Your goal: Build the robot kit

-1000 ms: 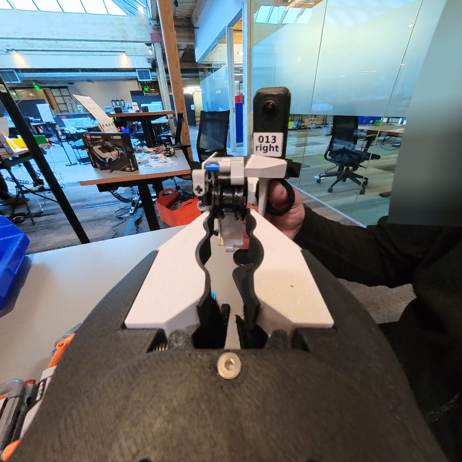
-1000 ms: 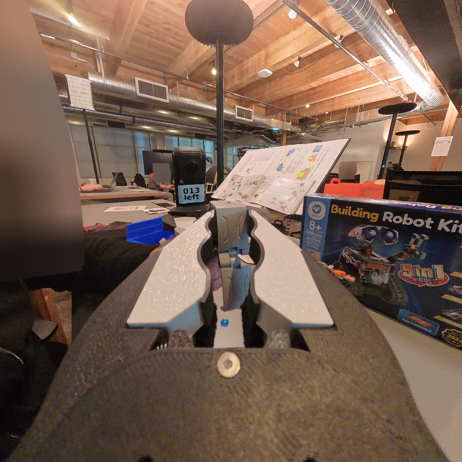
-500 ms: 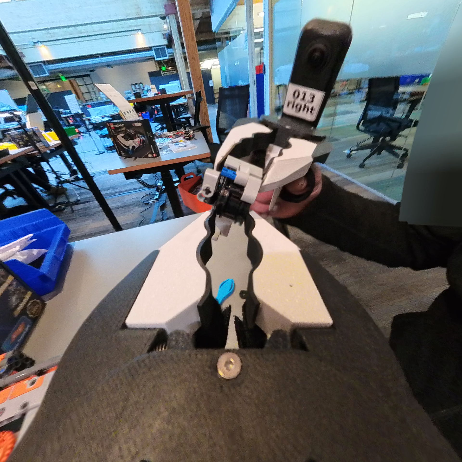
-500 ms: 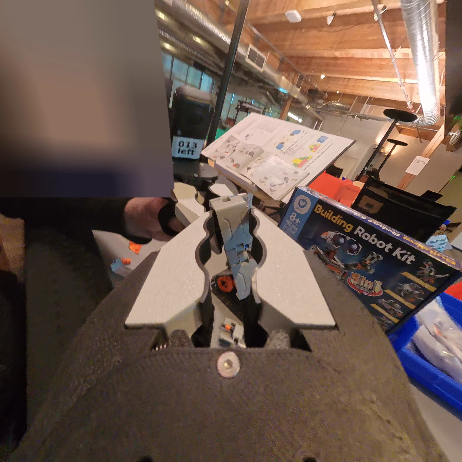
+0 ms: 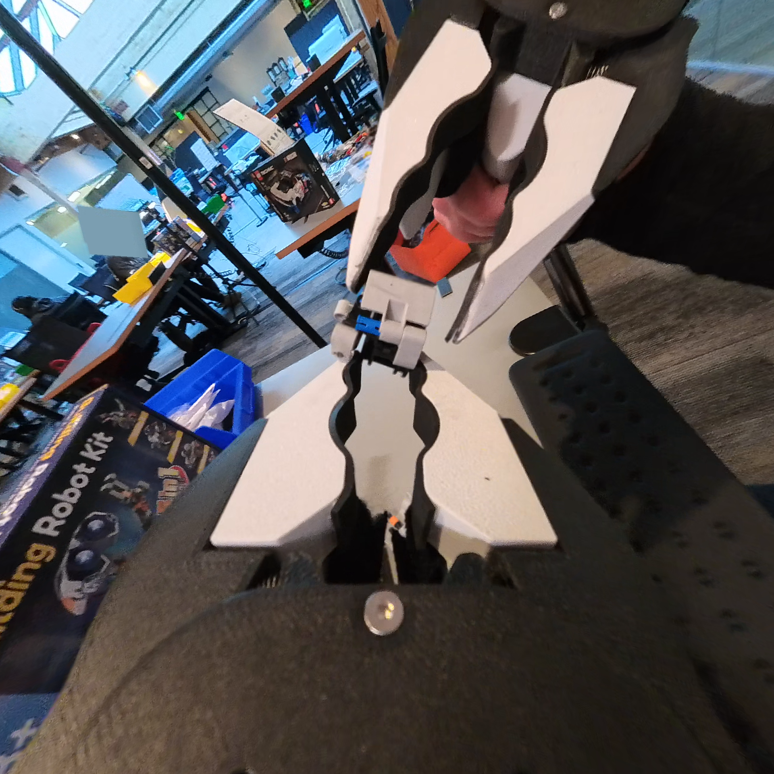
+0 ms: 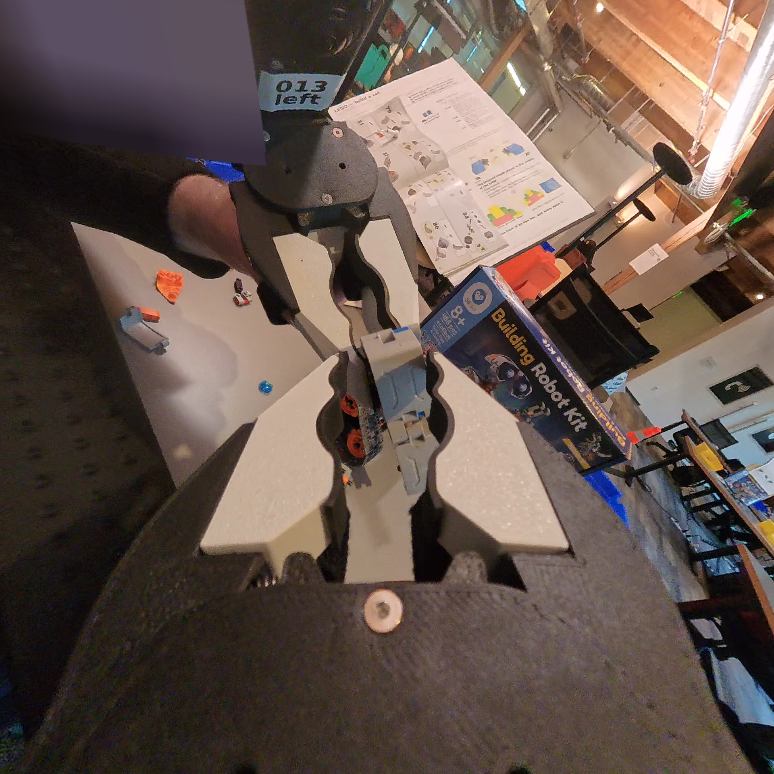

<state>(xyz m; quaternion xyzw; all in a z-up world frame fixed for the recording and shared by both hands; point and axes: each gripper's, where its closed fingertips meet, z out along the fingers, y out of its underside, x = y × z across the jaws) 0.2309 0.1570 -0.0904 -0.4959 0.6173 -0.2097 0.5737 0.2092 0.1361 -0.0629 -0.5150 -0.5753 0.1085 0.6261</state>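
Observation:
A small grey brick assembly [image 5: 391, 322] with a blue pin and black parts sits between both grippers, above the white table [image 6: 201, 377]. My left gripper [image 5: 384, 366] is shut on its lower dark end. My right gripper [image 5: 406, 310] comes down from above, its fingers on either side of the grey top. In the right wrist view, my right gripper [image 6: 383, 362] is shut on the assembly [image 6: 398, 385], which shows orange wheel hubs on its left side. The left gripper [image 6: 368, 339] meets it from the far side, held by a hand [image 6: 205, 222].
A dark blue kit box [image 6: 532, 377] stands right of the grippers and shows in the left wrist view [image 5: 63, 523]. A blue bin [image 5: 209, 385] is behind it. An open instruction booklet [image 6: 460, 167] is propped up. Loose orange [image 6: 169, 285], grey [image 6: 142, 331] and blue [image 6: 264, 386] pieces lie on the table. Left and right tips are no more than a few centimetres apart.
The right gripper has swung up and over, and now points down at the left one. Both views have tilted toward the table. The assembly stays held between the two grippers.

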